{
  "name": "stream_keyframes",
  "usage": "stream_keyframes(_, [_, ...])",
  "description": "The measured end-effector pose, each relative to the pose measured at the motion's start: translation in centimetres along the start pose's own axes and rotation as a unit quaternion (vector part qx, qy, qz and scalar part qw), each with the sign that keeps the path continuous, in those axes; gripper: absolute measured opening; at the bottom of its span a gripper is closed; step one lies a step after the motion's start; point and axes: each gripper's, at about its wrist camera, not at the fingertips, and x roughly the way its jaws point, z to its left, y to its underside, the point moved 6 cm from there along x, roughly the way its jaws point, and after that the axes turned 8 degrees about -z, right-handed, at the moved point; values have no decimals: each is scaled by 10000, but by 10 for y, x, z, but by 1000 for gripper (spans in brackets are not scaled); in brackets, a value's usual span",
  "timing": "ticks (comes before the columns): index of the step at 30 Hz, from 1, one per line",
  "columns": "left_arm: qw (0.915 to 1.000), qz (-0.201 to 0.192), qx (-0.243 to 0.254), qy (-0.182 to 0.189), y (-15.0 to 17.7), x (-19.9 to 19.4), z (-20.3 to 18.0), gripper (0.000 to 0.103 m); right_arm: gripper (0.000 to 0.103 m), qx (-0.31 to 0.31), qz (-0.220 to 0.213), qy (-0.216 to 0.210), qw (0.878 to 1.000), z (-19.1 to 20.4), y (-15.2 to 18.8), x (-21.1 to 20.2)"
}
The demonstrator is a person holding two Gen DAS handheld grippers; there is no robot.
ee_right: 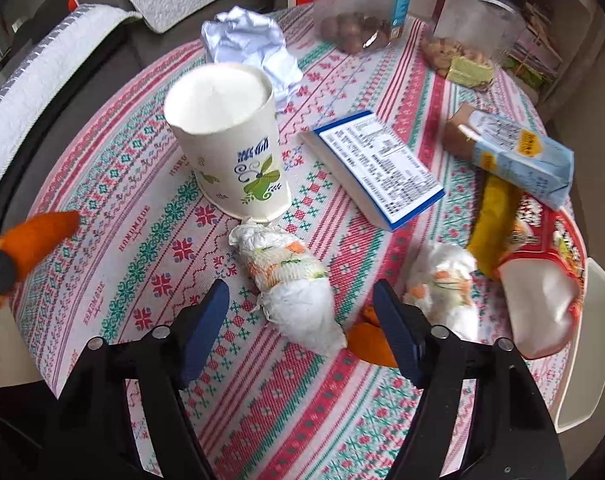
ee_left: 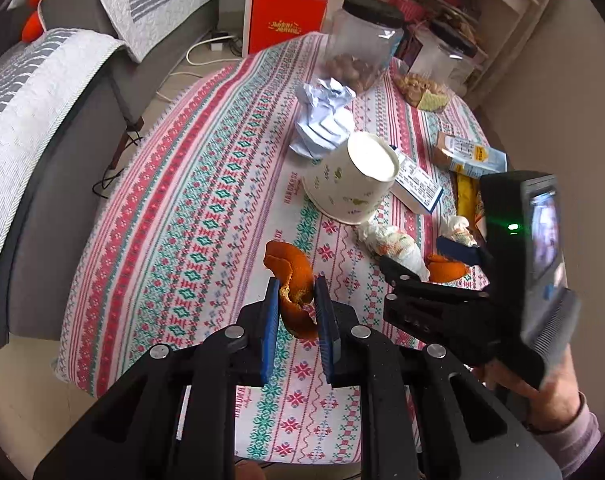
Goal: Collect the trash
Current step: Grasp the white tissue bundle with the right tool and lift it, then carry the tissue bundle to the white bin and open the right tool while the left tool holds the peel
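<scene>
Gripping a curled orange peel (ee_left: 294,292) above the desk (ee_left: 174,208), the left tongs (ee_left: 297,308) are clamped; the right tongs (ee_right: 302,320) gape around a crumpled napkin (ee_right: 290,280)

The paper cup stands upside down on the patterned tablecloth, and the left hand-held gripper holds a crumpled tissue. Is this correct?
Not quite. The left hand-held gripper holds a piece of orange peel, not a crumpled tissue; the left wrist view shows it between the blue pads. The rest holds: the paper cup stands upside down on the patterned tablecloth.
</scene>
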Motion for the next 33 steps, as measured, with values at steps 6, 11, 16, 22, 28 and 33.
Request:
stream_keyframes(6, [9999, -96, -50, -10, -4, -7, 9, 18, 35, -42, 321, -29, 9995, 5, 4, 19])
stream_keyframes(11, [9997, -183, -129, -28, -8, -12, 17, 18, 33, 81, 215, -62, 9997, 4, 1, 12])
stream_keyframes(16, [9994, -297, -182, -15, -11, -19, 20, 18, 33, 134, -76, -64, 9999, 2, -5, -12])
stream_keyframes(22, [9992, -345, -182, -46, -11, -20, 20, 18, 33, 169, -562, -164, 9981, 2, -15, -51])
stream_keyframes(28, [9990, -401, -171, -57, -12, -22, 19, 18, 33, 360, -1086, -260, 9931, -11, -24, -85])
stream_keyframes(33, [9990, -418, -144, -79, -12, -21, 16, 18, 33, 564, -1446, -242, 9876, -24, -34, -99])
